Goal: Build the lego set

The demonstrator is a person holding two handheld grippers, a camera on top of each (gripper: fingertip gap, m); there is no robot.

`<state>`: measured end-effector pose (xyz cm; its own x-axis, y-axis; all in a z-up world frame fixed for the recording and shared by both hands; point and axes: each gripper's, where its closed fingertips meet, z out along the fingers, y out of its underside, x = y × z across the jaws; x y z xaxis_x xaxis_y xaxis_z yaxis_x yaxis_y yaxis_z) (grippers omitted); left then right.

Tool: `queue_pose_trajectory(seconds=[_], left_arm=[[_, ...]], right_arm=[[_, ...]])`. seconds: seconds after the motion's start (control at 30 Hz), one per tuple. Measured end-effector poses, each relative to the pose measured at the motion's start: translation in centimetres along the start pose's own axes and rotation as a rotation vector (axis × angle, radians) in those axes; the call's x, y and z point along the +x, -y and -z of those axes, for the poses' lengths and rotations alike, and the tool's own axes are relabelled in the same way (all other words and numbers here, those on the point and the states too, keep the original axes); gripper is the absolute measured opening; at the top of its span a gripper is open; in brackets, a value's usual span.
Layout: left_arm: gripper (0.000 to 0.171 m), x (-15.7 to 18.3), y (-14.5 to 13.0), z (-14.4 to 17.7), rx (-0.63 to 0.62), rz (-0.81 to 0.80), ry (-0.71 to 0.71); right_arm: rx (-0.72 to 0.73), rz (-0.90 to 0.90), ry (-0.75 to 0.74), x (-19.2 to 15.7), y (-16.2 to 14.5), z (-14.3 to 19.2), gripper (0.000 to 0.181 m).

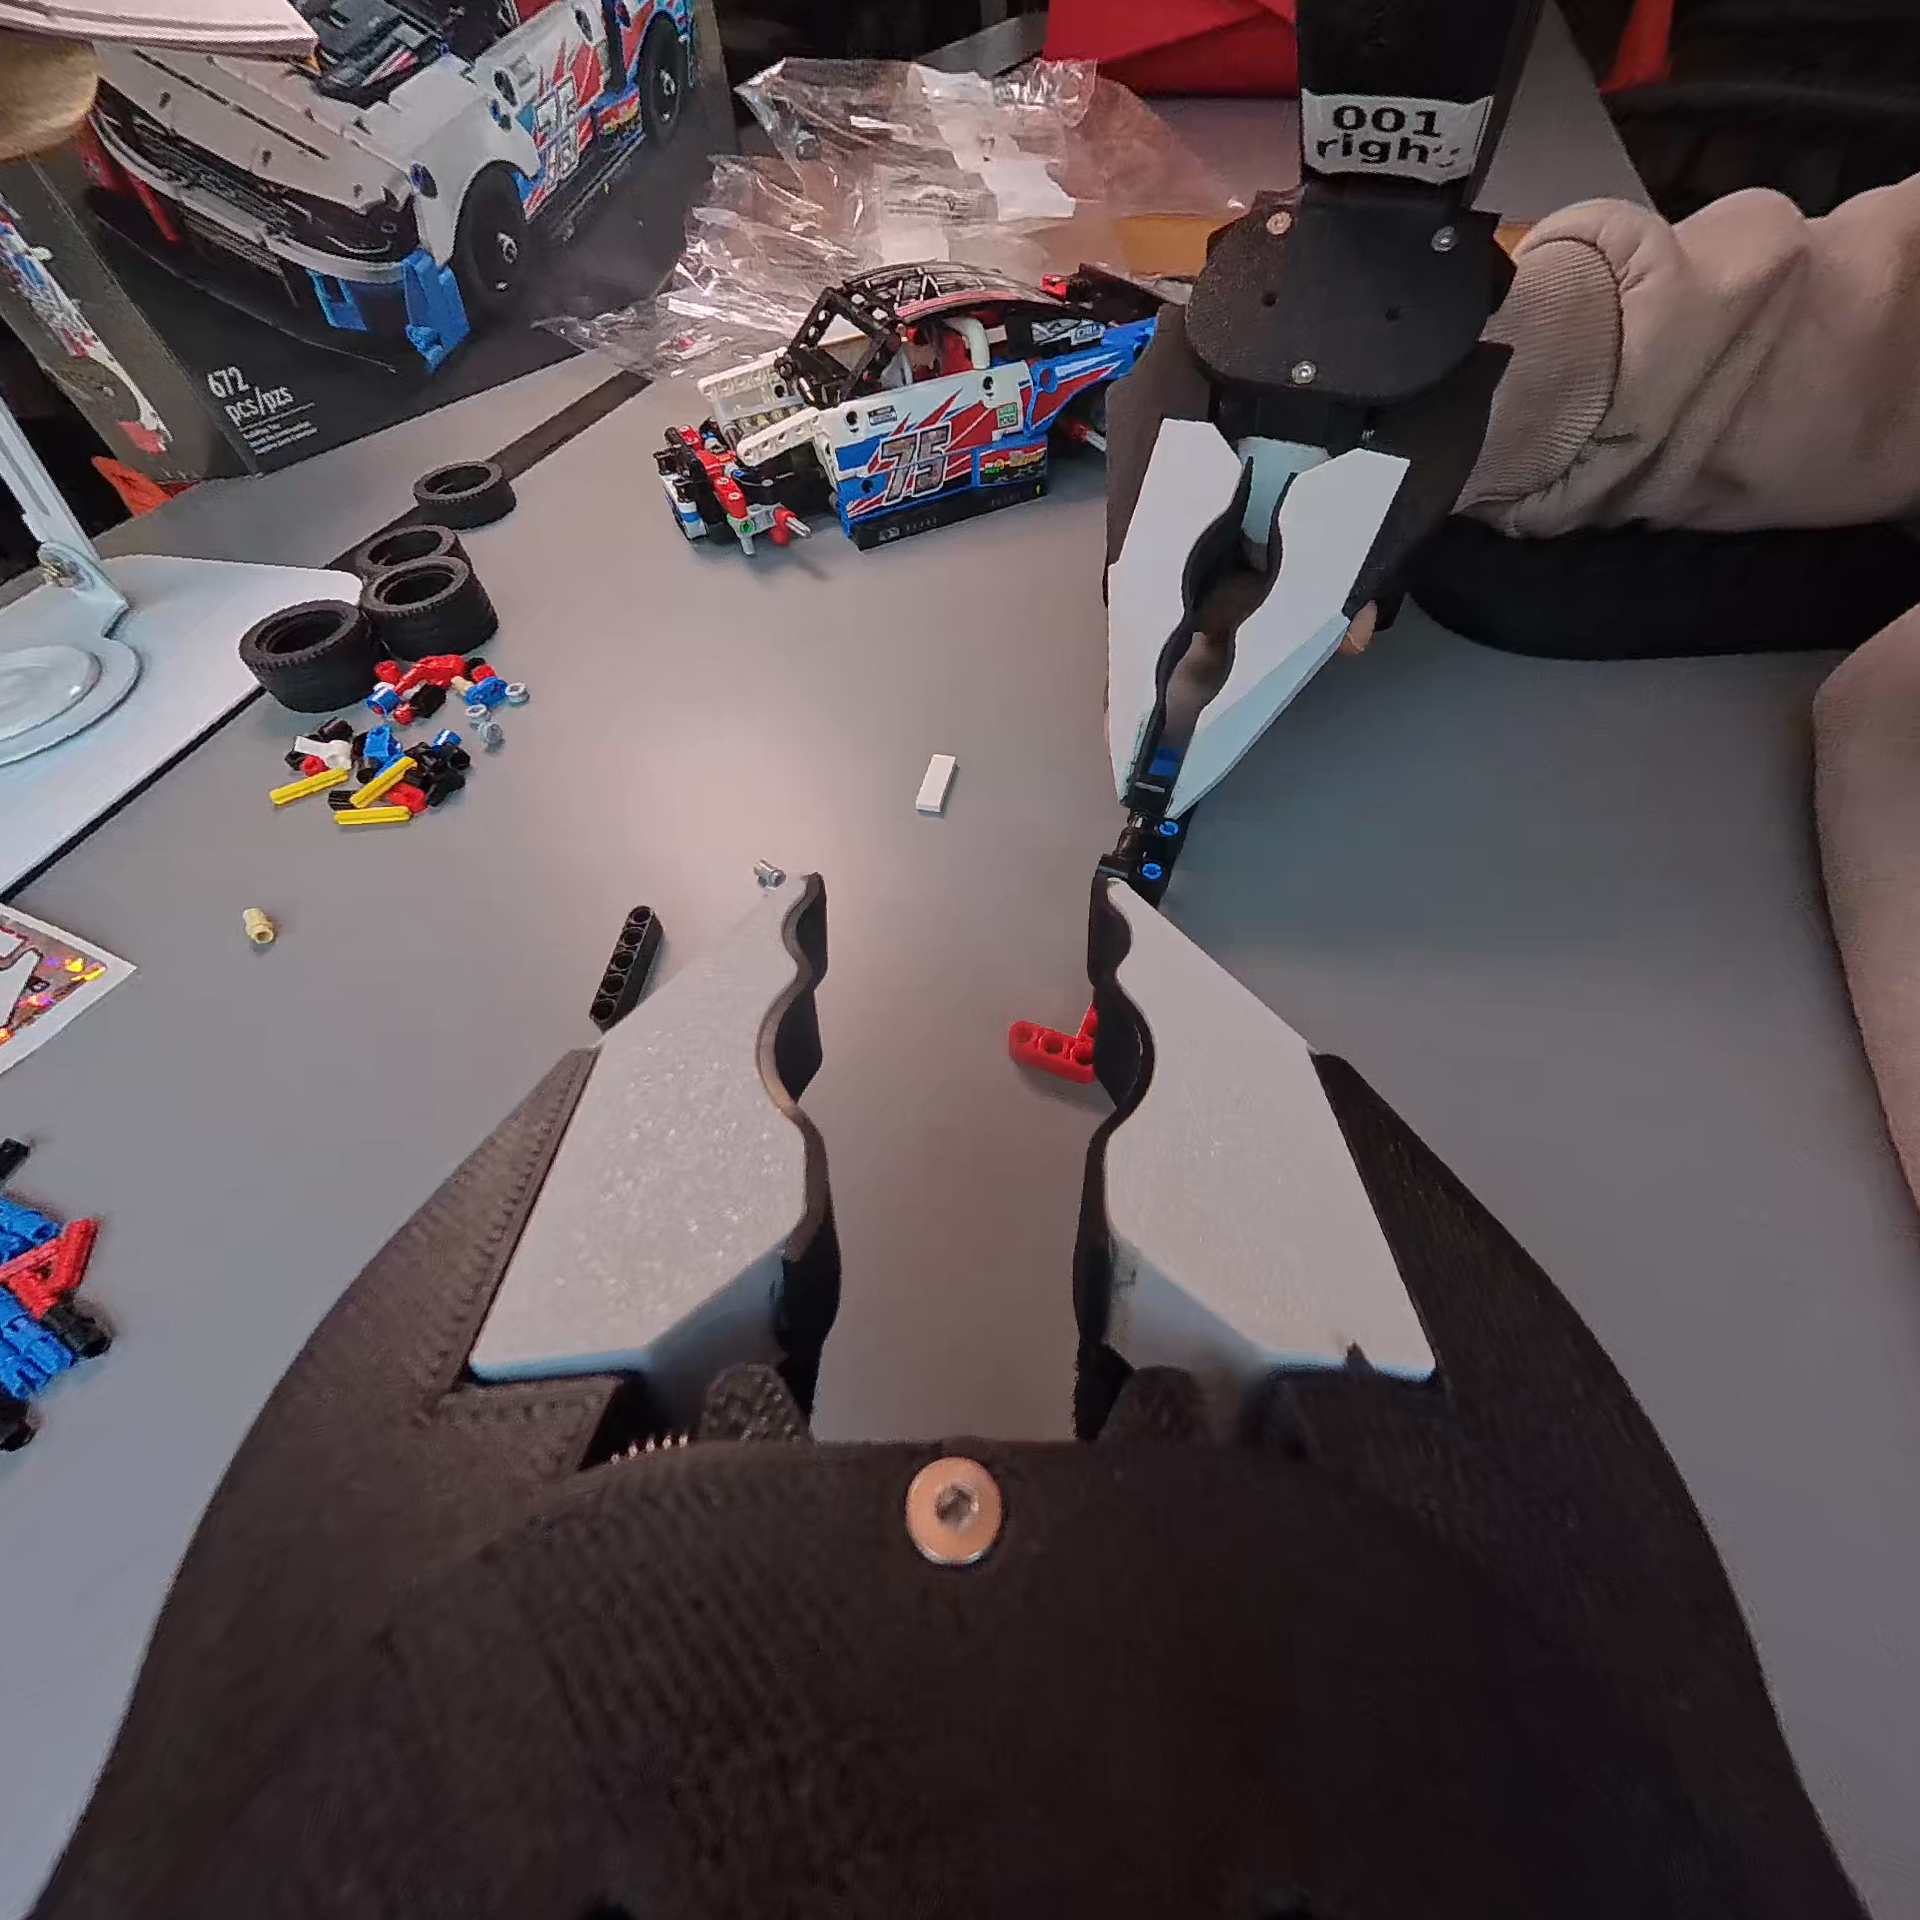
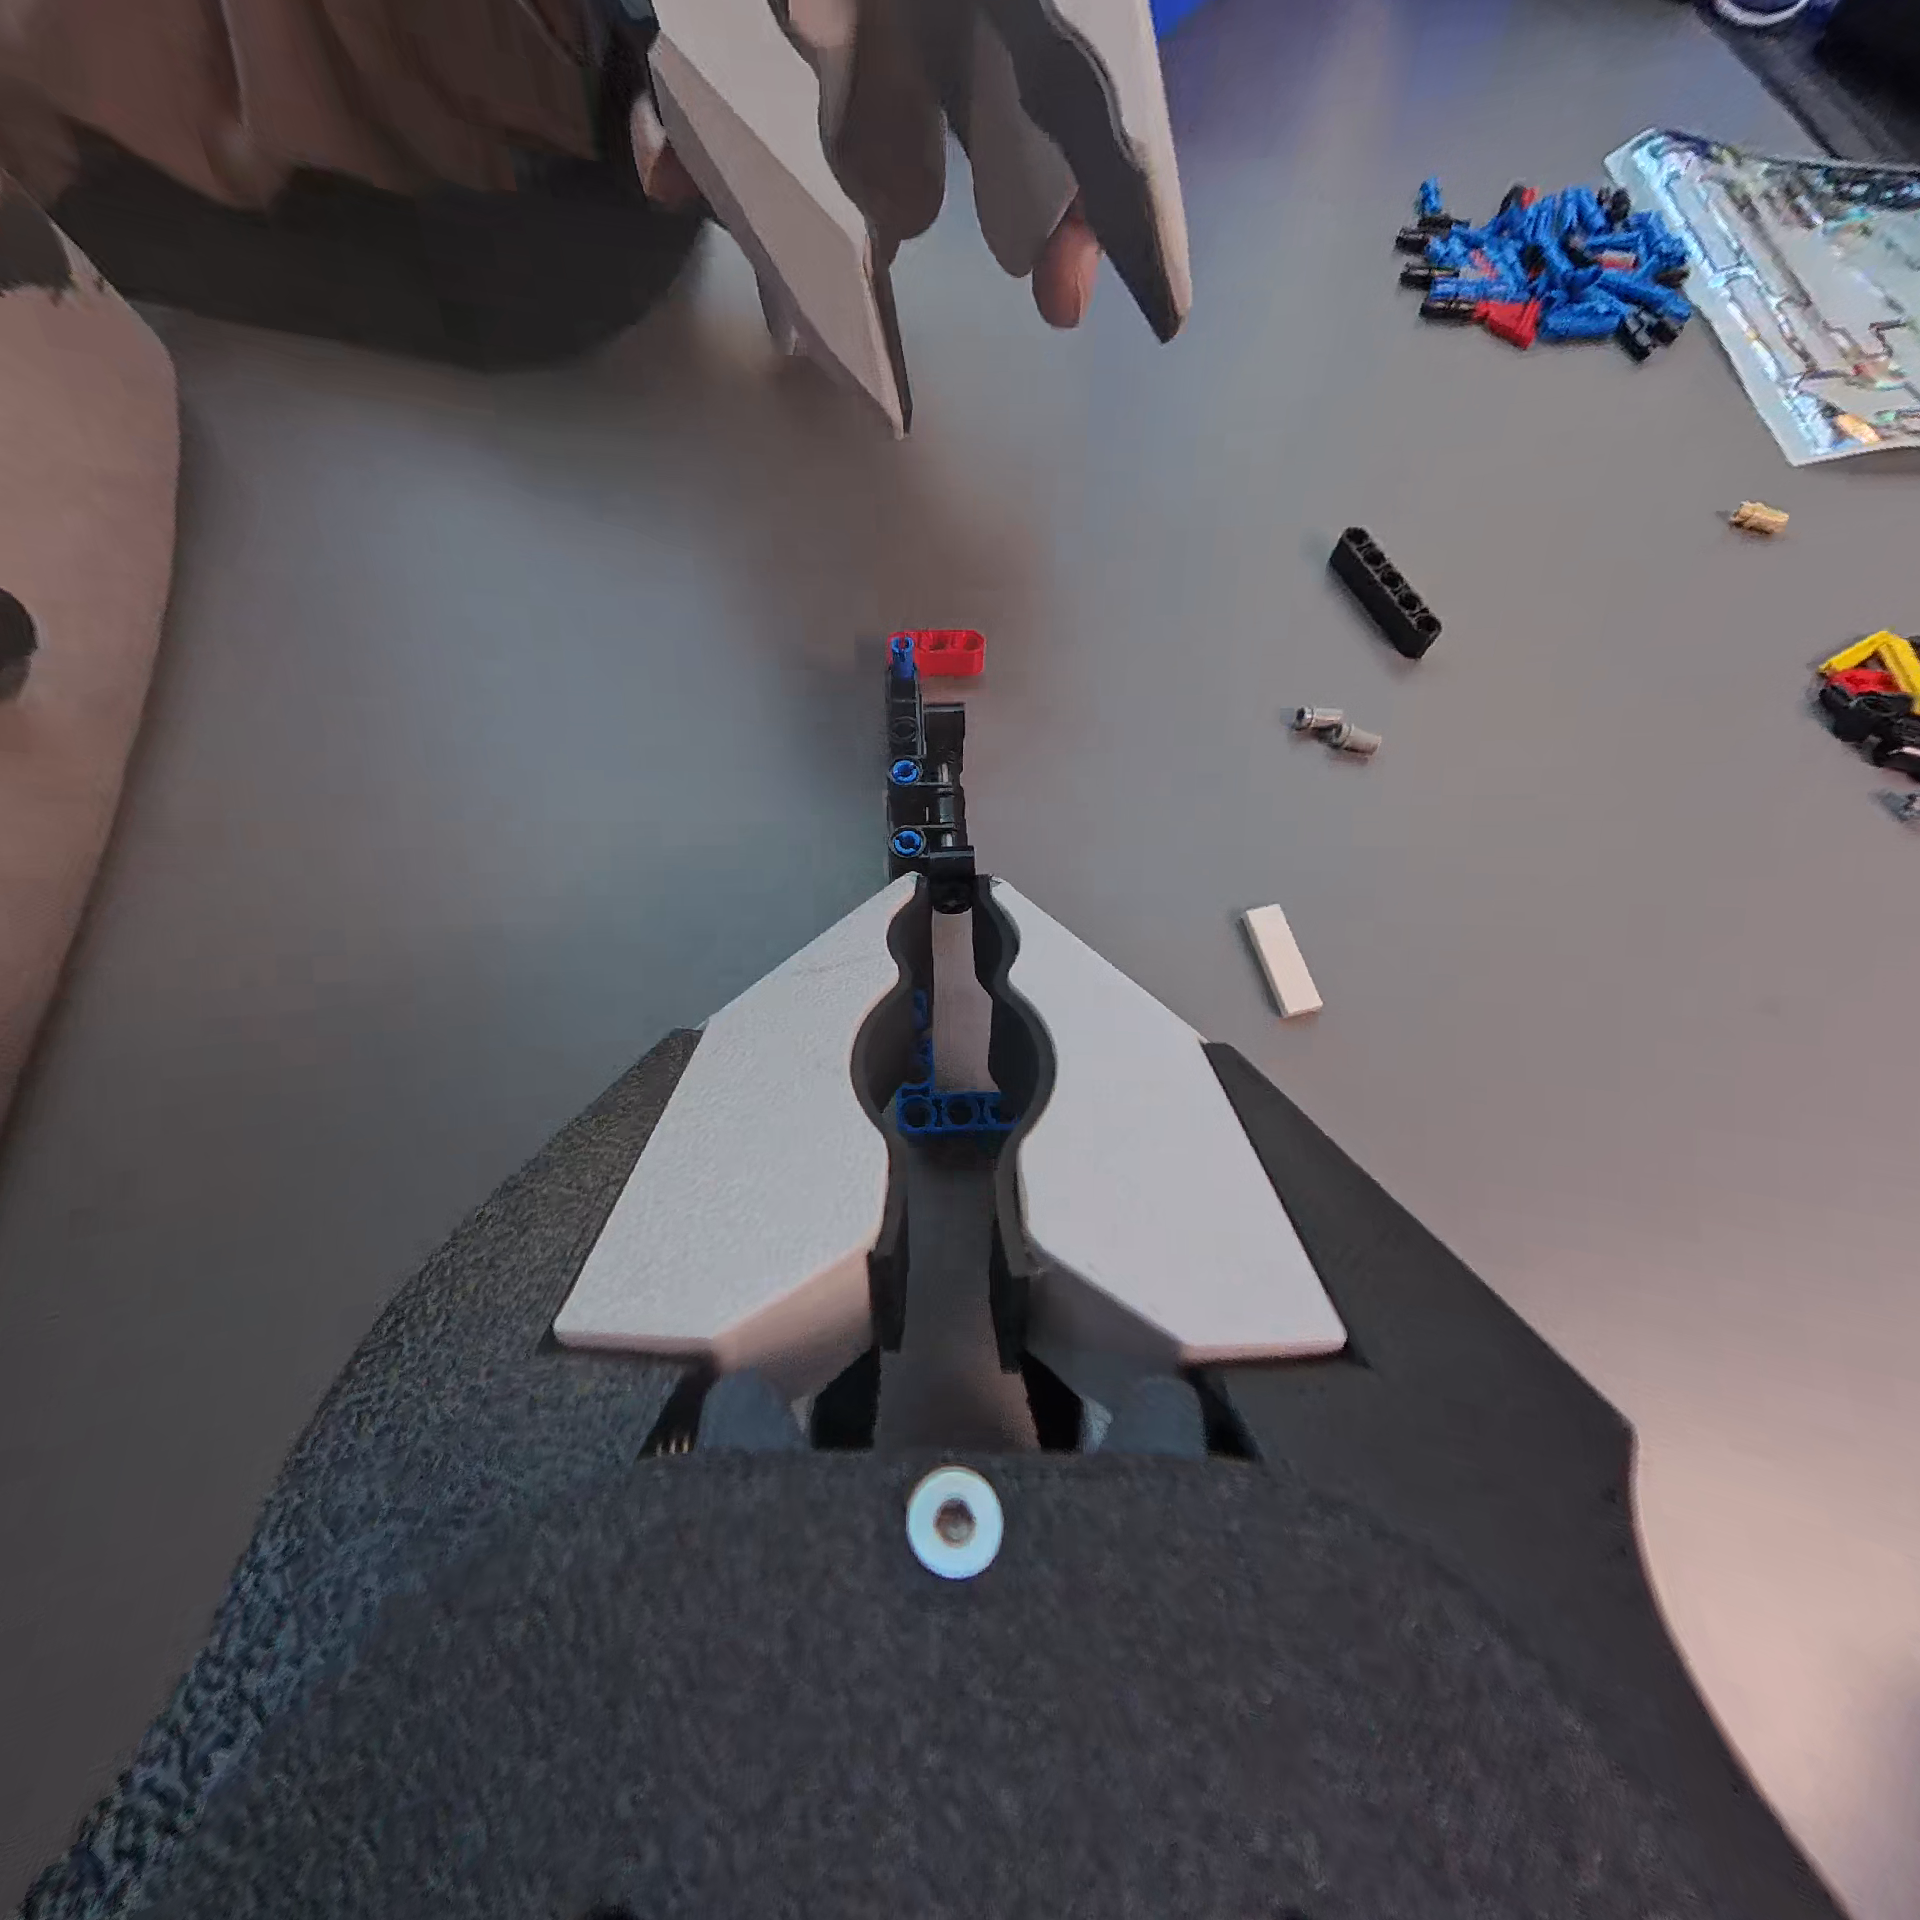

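Lego sub-assembly [image 2: 925, 779] of black beams and blue pins sat clamped between our right gripper's [image 2: 951, 883] fingers.
We held it low above the tabletop [image 2: 520, 727], its tip by a red beam [image 2: 951, 652]; our left gripper [image 1: 956, 904] had its fingers spread, empty.

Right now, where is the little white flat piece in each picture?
Left wrist view: white tile lies mid-table, left of the right tongs.
Right wrist view: it lies right of the tong tips.
Shared landmark: the black beam.
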<state>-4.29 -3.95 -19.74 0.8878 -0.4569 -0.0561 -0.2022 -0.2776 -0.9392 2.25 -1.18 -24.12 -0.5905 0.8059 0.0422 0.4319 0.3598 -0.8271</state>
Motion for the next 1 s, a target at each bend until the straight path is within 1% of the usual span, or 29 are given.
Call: queue_pose_trajectory(seconds=[0.07,0.13,0.2,0.23,0.3,0.37,0.47,0.53,0.63,0.7,0.77,0.87,0.9,0.97,1.0], left_arm=[[0.047,-0.5,0.3,0.0,0.019,0.013,0.027],[0.044,-1.5,0.8,0.4,0.052,0.029,0.082],[0.04,-2.9,1.5,0.9,0.096,0.052,0.16],[0.038,-3.7,1.9,1.3,0.118,0.066,0.203],[0.037,-6.0,2.6,2.0,0.154,0.086,0.296],[0.037,-9.0,3.6,2.7,0.172,0.084,0.4],[0.033,-14.1,6.3,3.2,0.176,0.018,0.53],[0.03,-17.6,8.6,2.7,0.166,-0.03,0.582],[0.028,-23.1,12.2,0.8,0.169,-0.061,0.647],[0.029,-26.7,13.6,-1.0,0.136,-0.072,0.686],[0.031,-29.9,14.3,-2.8,0.085,-0.105,0.73],[0.033,-33.5,13.6,-5.1,-0.032,-0.17,0.775],[0.032,-34.2,13.0,-5.7,-0.063,-0.181,0.776],[0.018,-34.8,13.2,-5.6,-0.042,-0.233,0.804],[0.017,-34.9,13.2,-5.6,-0.039,-0.242,0.805]], right_arm=[[-0.001,0.0,-0.001,-0.1,0.2,0.0,0.005],[0.01,-0.008,-0.016,0.2,0.3,0.0,0.008],[0.045,-0.024,-0.031,0.7,1.0,0.5,0.019],[0.074,-0.037,-0.044,1.2,1.5,0.9,0.023],[0.156,-0.063,-0.096,2.8,3.3,2.2,0.024],[0.232,-0.086,-0.17,5.2,5.3,3.7,0.023],[0.315,-0.097,-0.304,9.1,8.4,5.9,0.019],[0.32,-0.081,-0.41,12.2,10.0,7.0,0.018],[0.33,-0.111,-0.555,17.9,12.4,8.4,0.018],[0.346,-0.149,-0.64,22.2,14.1,9.2,0.02],[0.338,-0.181,-0.721,26.6,15.2,9.6,0.023],[0.311,-0.21,-0.809,32.0,16.4,9.6,0.027],[0.296,-0.209,-0.839,33.4,16.6,9.4,0.029],[0.277,-0.198,-0.88,35.6,17.1,8.9,0.032],[0.263,-0.184,-0.898,36.5,17.2,8.5,0.032]])
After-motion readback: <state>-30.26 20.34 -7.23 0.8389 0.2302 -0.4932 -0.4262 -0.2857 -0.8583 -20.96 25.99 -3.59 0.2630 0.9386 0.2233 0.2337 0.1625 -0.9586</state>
